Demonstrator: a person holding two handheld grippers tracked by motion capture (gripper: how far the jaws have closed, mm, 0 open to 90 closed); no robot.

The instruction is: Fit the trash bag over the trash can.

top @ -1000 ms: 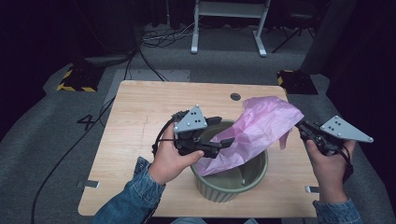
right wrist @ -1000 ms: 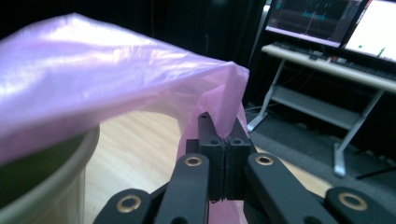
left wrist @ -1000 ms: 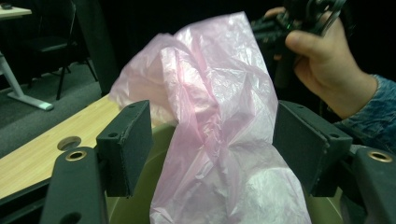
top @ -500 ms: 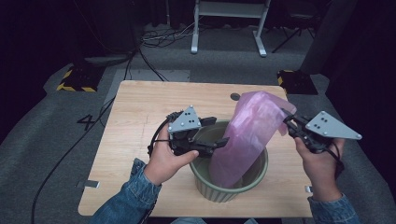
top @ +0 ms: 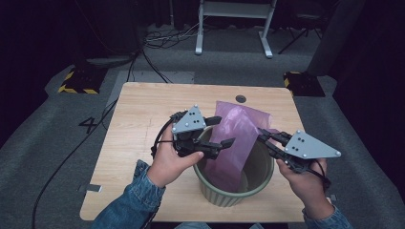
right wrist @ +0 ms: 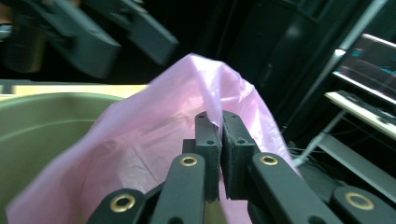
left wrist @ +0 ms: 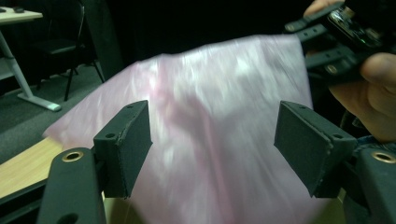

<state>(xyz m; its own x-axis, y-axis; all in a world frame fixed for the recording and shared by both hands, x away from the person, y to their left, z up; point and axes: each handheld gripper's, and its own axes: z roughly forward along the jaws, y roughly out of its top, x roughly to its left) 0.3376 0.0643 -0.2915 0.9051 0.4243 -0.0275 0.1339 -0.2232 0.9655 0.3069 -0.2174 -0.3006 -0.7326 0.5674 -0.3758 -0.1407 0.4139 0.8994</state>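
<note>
From above, my right gripper (top: 265,138) pinched the edge of the pink bag (top: 236,138), which hung down into the green bin (top: 229,193) on the table (top: 143,109), while my left gripper (top: 223,131) sat over the bin's near-left rim with its jaws spread, holding nothing. Through my left gripper view, the bag (left wrist: 210,140) stretched across beyond my open jaws, untouched, with my right gripper (left wrist: 327,42) at its top corner. In my right gripper view, the jaws were clamped on a fold of the bag (right wrist: 154,135) above the bin (right wrist: 42,126).
</note>
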